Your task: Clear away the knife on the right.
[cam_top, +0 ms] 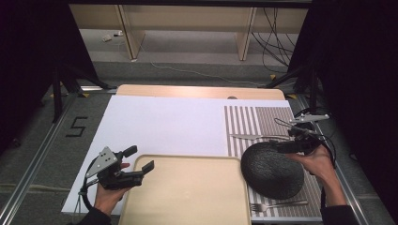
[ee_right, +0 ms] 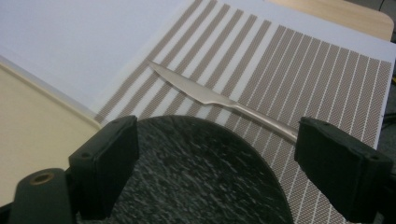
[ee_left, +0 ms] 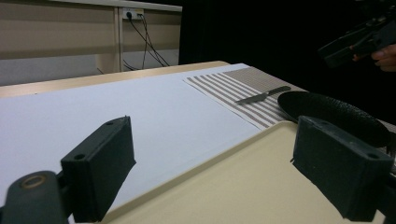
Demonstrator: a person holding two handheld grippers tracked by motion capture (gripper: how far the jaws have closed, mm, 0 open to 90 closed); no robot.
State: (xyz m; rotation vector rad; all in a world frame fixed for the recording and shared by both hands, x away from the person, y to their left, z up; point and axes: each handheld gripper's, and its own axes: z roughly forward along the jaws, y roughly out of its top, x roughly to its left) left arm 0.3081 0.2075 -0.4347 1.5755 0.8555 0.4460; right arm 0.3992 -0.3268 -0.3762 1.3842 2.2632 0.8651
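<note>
1. The knife (cam_top: 256, 137) is lying flat on the striped placemat (cam_top: 244, 119), its long axis running left-right and its blade tip pointing left.
2. The dark plate (cam_top: 272, 171) is sitting just nearer, its far rim close to the knife.
3. The right gripper (cam_top: 286, 146) is hovering over that rim, jaws wide apart, gripping nothing.
4. The left gripper (cam_top: 141, 169) is hanging wide open and empty over the beige tray's (cam_top: 187, 197) left edge.

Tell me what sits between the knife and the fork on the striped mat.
The dark plate lies between them in the high view, with the knife beyond it and the fork on its near side.
</note>
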